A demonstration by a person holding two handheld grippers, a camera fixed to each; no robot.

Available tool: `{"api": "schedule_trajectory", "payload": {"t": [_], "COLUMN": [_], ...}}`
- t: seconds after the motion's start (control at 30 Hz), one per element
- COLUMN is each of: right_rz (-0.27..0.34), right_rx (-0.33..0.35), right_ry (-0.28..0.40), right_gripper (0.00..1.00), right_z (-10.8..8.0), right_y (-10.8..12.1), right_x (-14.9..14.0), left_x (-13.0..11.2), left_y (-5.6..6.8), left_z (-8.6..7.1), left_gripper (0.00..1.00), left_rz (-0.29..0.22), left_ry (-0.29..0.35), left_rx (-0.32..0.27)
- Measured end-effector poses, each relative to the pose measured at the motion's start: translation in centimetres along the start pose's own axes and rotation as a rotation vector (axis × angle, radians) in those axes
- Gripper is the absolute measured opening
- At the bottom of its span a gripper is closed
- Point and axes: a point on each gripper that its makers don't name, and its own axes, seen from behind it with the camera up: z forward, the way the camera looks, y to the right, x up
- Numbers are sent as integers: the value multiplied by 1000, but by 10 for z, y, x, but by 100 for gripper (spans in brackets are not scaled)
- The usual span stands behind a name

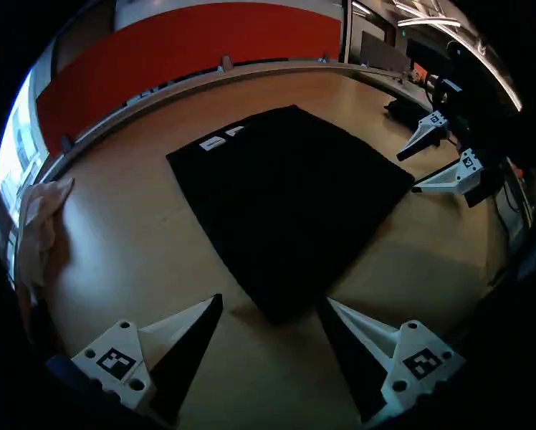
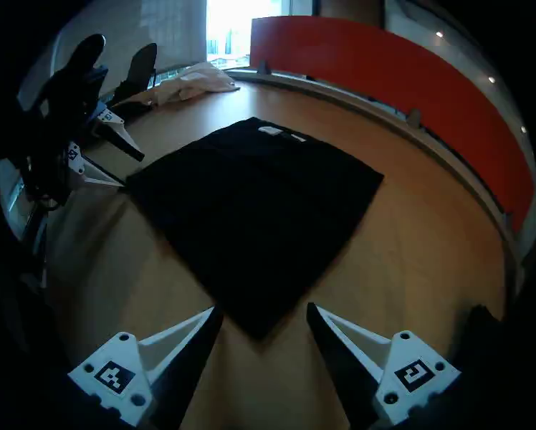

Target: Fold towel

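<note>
Towel, black and spread flat, lies in the middle of a light wooden table. Two small white labels sit on the towel near its far corner.

In the left gripper view, the left gripper stands at the towel's nearest corner. Its jaws are wide apart, and the tip of the corner lies between the two dark fingertips. I cannot tell whether either finger touches the fabric. Nothing is clamped.

In the right gripper view, the right gripper stands at another corner of the towel in the same way. Its jaws are spread, and the corner points into the gap between them. They grip nothing.

Each view also shows the other gripper farther off, just beside a side corner of the towel, its fingers parted and aimed at the cloth edge.

Beyond the towel, near the table's edge, a pale crumpled cloth lies well apart from it. A long red panel runs behind the table on the towel's far side, beside a bright window.
</note>
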Motion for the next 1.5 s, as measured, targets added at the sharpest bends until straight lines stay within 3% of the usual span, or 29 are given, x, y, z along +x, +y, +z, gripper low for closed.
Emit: {"api": "schedule_trajectory", "payload": {"t": [0.27,0.67,0.93,1.07,1.23,1.43,1.5], "right_rz": [-10,10,14,12,1,-12,-14], "right_rx": [13,46,39,43,50,50,49], "right_ry": [-14,-35,-44,-48,-54,-50,-45], "right_gripper": [79,54,52,47,29,17,16], "right_z": [2,2,-1,-1,-2,-3,-4], "right_y": [-2,-10,-8,-9,-10,-10,-10], "right_x": [-2,-3,-5,-5,-6,-5,-5], "left_x": [-4,-4,-4,-4,-4,-2,-2], "left_y": [6,5,6,9,12,18,19], "left_z": [3,4,4,4,5,5,6], "left_gripper": [88,68,60,55,49,26,12], "left_rz": [11,4,8,11,14,26,26], "left_ry": [-20,-48,-54,-53,-51,-55,-58], "left_rx": [-14,-13,-12,-13,-16,-22,-21]}}
